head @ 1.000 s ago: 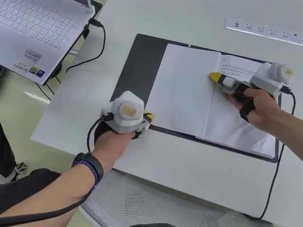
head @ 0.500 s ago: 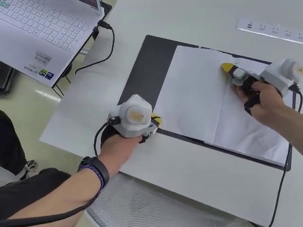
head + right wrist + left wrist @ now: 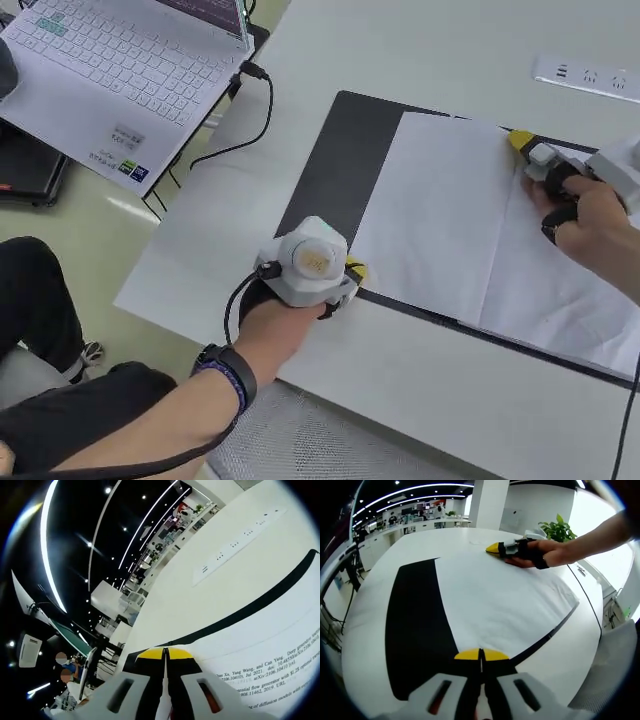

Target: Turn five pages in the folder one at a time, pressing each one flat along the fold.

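A black folder (image 3: 330, 180) lies open on the white table, with a blank white page (image 3: 440, 210) lying to the left of the fold. My left gripper (image 3: 356, 270) is shut, its yellow tips (image 3: 481, 654) resting on the folder's near edge, by the blank page's corner. My right gripper (image 3: 521, 141) is shut too and presses down at the far end of the fold, close to the folder's top edge. In the right gripper view its tips (image 3: 164, 653) sit beside a page of printed text (image 3: 280, 670). The left gripper view shows the right gripper (image 3: 495, 547) across the page.
An open laptop (image 3: 130, 70) stands at the far left, with a black cable (image 3: 255, 110) running toward the folder. A white power strip (image 3: 590, 78) lies at the back right. A mesh chair seat (image 3: 320, 430) sits below the table's near edge.
The head camera has shifted, moving the scene right. My right gripper has slid along the fold to the folder's far edge. The left gripper stays at the near edge.
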